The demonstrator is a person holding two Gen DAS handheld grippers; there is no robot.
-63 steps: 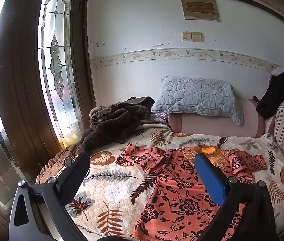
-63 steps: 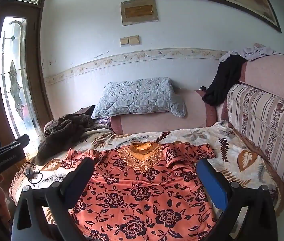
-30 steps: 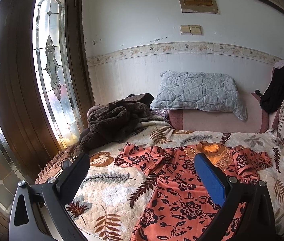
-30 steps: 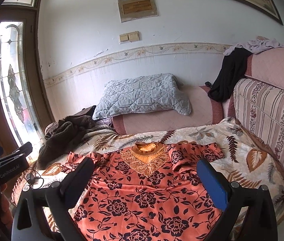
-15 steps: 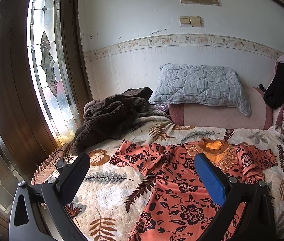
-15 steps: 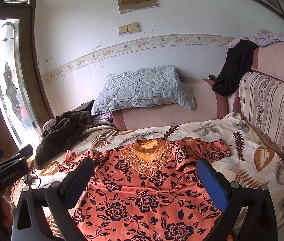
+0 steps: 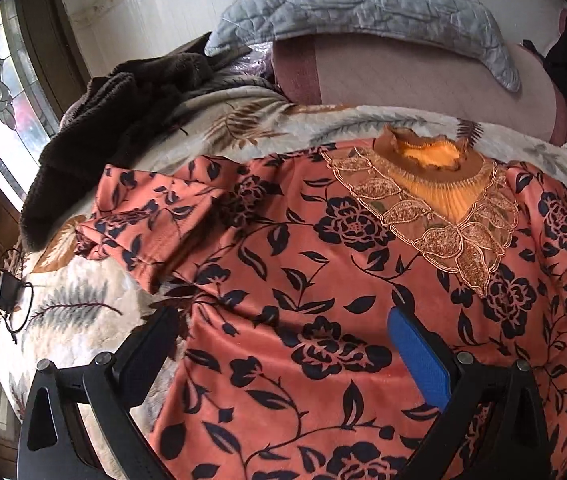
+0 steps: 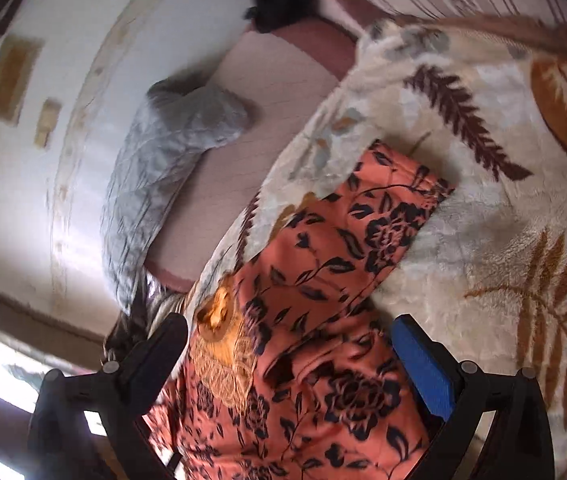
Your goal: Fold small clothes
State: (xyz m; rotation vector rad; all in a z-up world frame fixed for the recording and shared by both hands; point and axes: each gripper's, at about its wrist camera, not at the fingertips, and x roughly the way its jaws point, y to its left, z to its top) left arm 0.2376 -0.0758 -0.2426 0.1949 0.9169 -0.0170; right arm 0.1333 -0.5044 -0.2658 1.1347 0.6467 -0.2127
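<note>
Across the leaf-patterned blanket (image 7: 83, 320) lies the orange floral blouse (image 7: 283, 280), front up, its embroidered neckline (image 7: 431, 184) toward the far side and a short sleeve (image 7: 143, 216) spread to the left. Left gripper (image 7: 283, 344): fingers spread wide, holding nothing, low over the blouse's left edge; whether the pads touch the cloth cannot be told. Right gripper (image 8: 283, 352): fingers likewise wide apart and empty, over the blouse's right shoulder, near the right sleeve (image 8: 387, 216). The right wrist view is tilted and motion-blurred; the wall plaque (image 8: 11, 76) shows no legible writing. Blouse hem cut off at the near frame edge. A grey quilted pillow (image 7: 363, 4) and a dark brown fleece garment (image 7: 115, 120) lie at the far side; a small black device with a cord (image 7: 7, 292) sits at the left edge.
</note>
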